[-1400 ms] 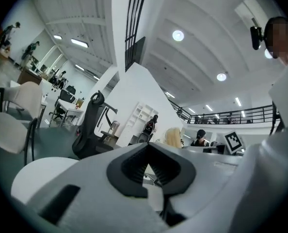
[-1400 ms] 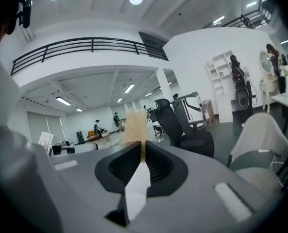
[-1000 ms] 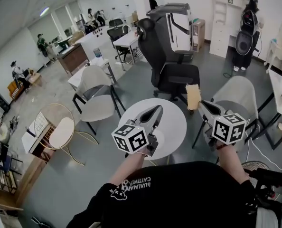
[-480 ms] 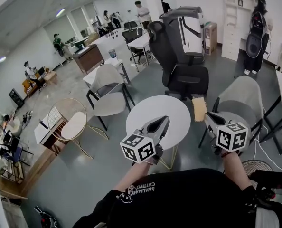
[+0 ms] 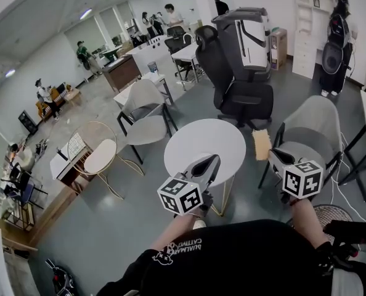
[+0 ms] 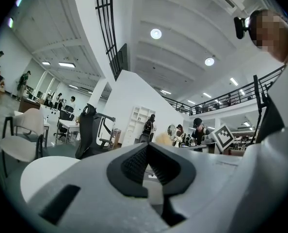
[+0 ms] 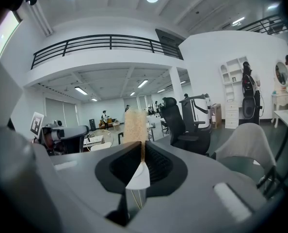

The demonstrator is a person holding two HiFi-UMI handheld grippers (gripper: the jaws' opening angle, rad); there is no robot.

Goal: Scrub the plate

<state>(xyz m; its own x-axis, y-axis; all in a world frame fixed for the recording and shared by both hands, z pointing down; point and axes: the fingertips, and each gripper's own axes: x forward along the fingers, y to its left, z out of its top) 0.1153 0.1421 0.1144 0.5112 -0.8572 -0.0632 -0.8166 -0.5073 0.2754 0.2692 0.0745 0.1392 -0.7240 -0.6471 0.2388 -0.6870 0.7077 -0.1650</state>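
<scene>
Grippers: two up in front of the person, one per hand, each carrying one marker cube, the left cube [image 5: 180,196] and the right cube [image 5: 302,179].
Left gripper [image 5: 214,158]: jaws pressed together, nothing between them; its own view [image 6: 147,146] shows the dark pads meeting in a closed seam. It hangs at 6 o'clock of the round tabletop [image 5: 195,137], tip over the near rim.
Right gripper [image 5: 272,153]: clamped on one tan sponge [image 5: 261,144], and in the right gripper view [image 7: 141,148] the sponge [image 7: 134,124] stands upright out of the jaws.
Sponge: one only, in the air at about 3 o'clock of the tabletop, just outside its rim.
Plate: no view lets me place it.
Tabletop: one, white and round, also low at the left of the left gripper view [image 6: 42,171].
Chairs round it: four. One black office chair [image 5: 244,100] at 1 o'clock, one pale shell chair [image 5: 143,106] at 10 o'clock, one grey shell chair [image 5: 315,125] at 3 o'clock, one wire-frame chair [image 5: 97,156] at 9 o'clock.
People: at least five far back around 11 to 12 o'clock, well apart from the tabletop.
</scene>
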